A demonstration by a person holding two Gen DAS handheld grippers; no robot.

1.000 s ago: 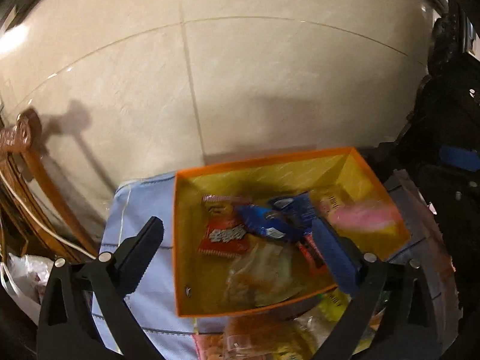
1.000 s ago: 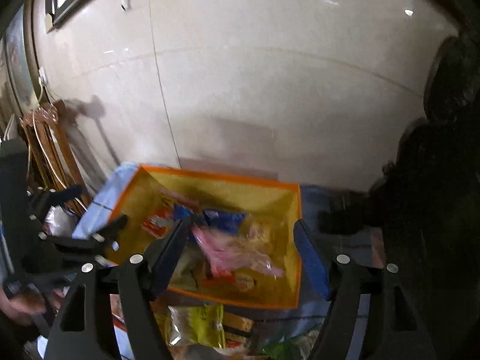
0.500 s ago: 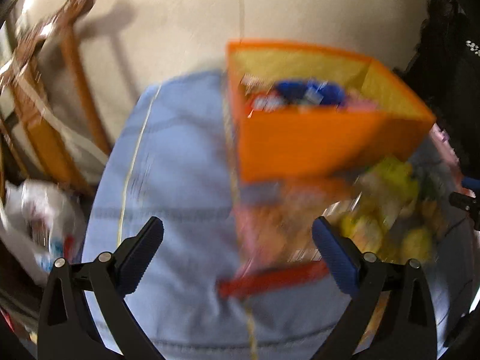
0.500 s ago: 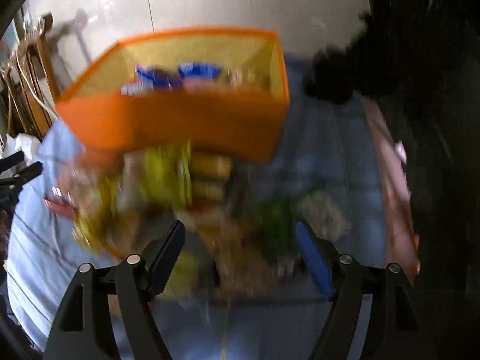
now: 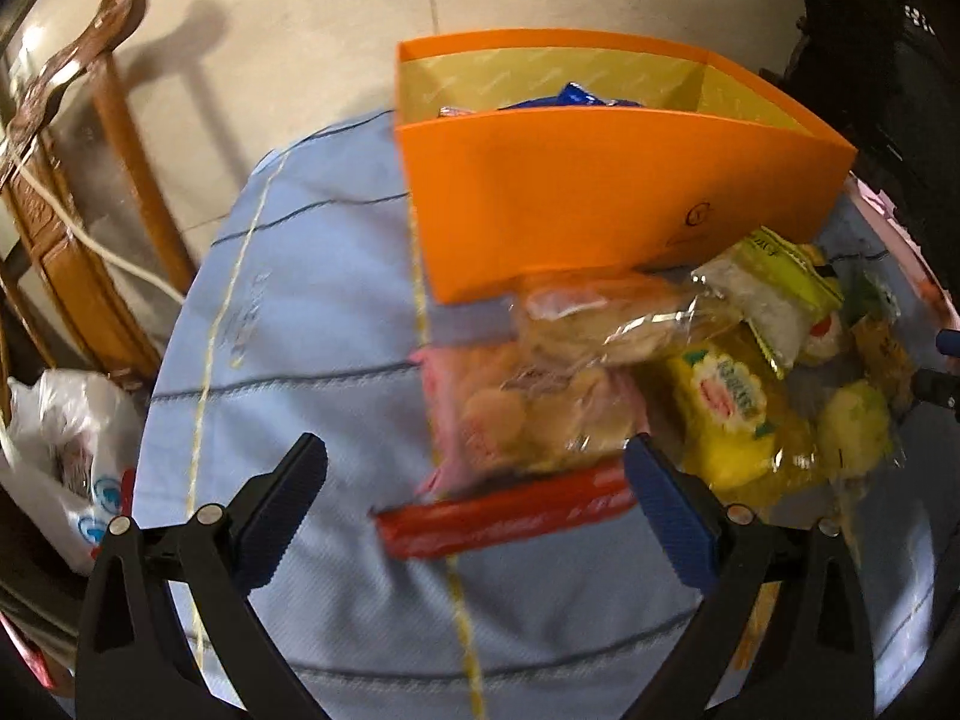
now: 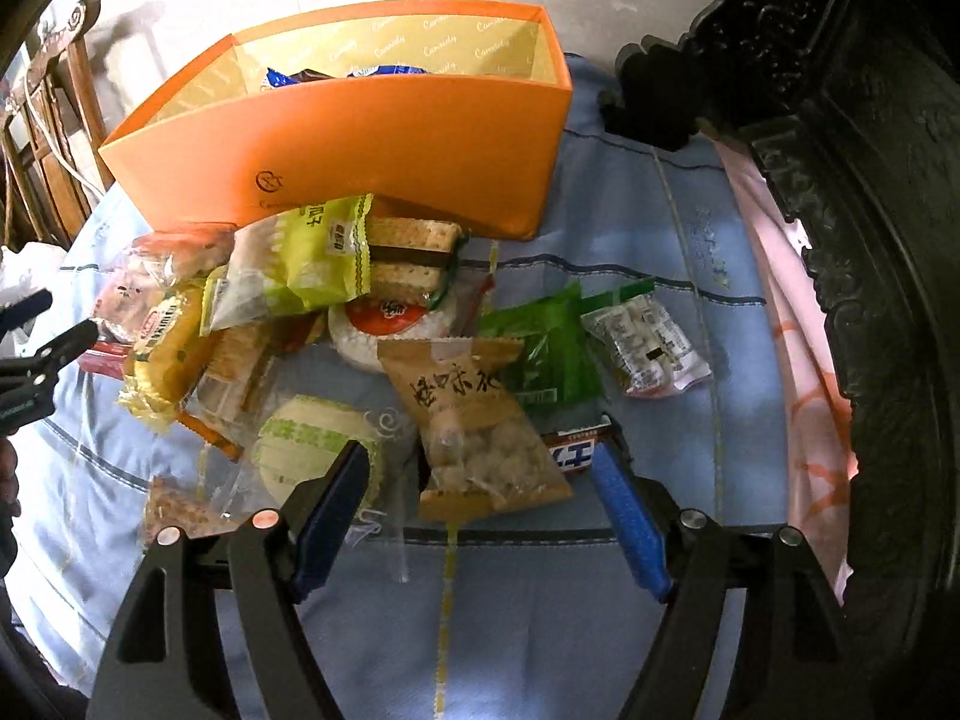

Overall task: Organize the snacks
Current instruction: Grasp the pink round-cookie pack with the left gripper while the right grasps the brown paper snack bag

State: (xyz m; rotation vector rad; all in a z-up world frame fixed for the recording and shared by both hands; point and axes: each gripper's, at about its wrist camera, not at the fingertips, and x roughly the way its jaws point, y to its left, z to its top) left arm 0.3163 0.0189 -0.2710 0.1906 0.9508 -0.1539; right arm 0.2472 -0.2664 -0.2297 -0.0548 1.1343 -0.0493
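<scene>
1. Plainly, the tall orange cardboard box with a yellow lining (image 6: 384, 138) stands upright at the far side of the round table under a pale blue striped cloth (image 5: 288, 324), mouth up, so packets can be dropped in; a few blue wrappers already show inside it.
2. Loose snacks lie heaped on the cloth against the box's near wall (probably tipped out for sorting): a brown paper-look nut packet (image 6: 480, 426), a green foil packet (image 6: 546, 354) and a long red wrapped bar (image 5: 510, 516) among them.
3. Right tongs (image 6: 480, 510) stand wide apart and empty, straddling the brown packet's near end without pressing it.
4. Left tongs (image 5: 474, 504) are likewise spread wide, gripping nothing, above the red bar and a clear pink-edged biscuit bag (image 5: 528, 420).
5. Open cloth lies left of the heap and near both tongs, good room for approach; a dark carved wooden frame (image 6: 840, 180) crowds the right edge, a wooden chair (image 5: 90, 180) the left.
</scene>
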